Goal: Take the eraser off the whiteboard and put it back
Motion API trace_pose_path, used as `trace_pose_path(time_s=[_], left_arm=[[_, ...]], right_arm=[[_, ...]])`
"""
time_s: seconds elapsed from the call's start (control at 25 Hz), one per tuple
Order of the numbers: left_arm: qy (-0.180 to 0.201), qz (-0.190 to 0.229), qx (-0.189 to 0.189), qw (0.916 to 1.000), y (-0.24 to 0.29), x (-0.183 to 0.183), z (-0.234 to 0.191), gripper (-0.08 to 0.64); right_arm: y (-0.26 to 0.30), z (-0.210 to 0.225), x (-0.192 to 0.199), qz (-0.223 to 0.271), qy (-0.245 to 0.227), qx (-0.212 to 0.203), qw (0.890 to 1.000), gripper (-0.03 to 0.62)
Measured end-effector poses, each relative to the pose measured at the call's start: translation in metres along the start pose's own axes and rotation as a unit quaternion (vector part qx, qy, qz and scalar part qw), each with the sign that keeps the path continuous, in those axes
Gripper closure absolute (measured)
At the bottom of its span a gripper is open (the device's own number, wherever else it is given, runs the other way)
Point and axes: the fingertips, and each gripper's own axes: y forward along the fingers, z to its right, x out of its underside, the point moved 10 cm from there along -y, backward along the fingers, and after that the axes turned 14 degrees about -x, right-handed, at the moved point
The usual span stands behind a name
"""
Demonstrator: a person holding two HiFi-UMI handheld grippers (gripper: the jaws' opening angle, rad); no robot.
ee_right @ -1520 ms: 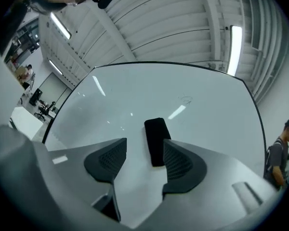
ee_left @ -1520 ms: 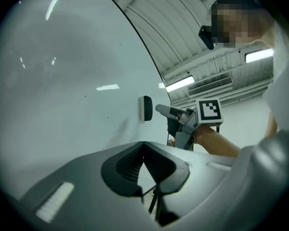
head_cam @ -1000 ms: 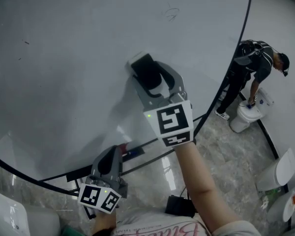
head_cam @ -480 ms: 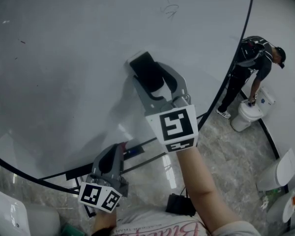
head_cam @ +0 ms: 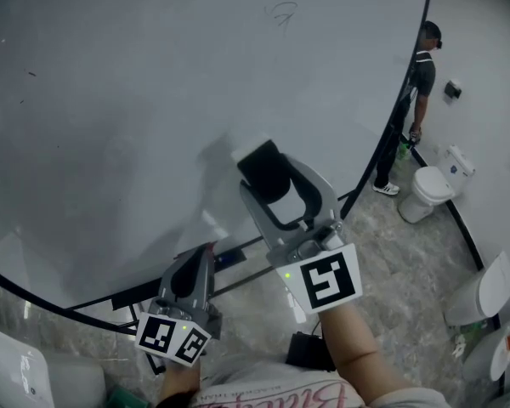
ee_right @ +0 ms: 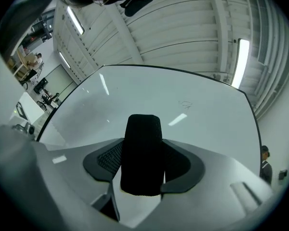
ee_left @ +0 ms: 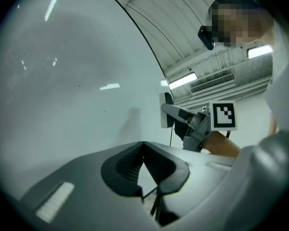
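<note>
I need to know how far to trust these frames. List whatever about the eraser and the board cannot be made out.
- Whether the eraser touches the whiteboard: head view, its contact face points away; right gripper view, its black body covers it.
- The scribble on the board: too small to read in either view.
- The small dark thing under the board's lower edge: head view, tiny and partly behind the left gripper.

I see the eraser (ee_right: 142, 153) as black with a fine ribbed weave. The black-edged whiteboard (head_cam: 110, 100) reads pale grey-white. The left gripper (head_cam: 206, 255) and right gripper (head_cam: 268, 172) are grey with black pads and black-and-white square markers. The floor (head_cam: 399, 270) is marbled grey.
</note>
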Motion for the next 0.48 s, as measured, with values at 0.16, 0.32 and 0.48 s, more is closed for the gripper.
trace_pose_path(time_s=[0.16,0.32,0.48], left_arm=[[0.003,0.0,0.005,1.0,0.0,-0.001,0.004,0.56],[0.003,0.002,0.005,1.0,0.0,-0.002,0.008,0.56],[0.005,0.005,0.005,1.0,-0.003,-0.001,0.011,0.56]], right_arm=[[-0.025,-0.014,0.01,-0.015,0.027,-0.002,1.0,0.351],[-0.043,-0.024,0.019,-0.027,0.051,-0.008,0.998,0.351],[-0.058,-0.03,0.027,-0.039,0.069,-0.008,0.997,0.351]])
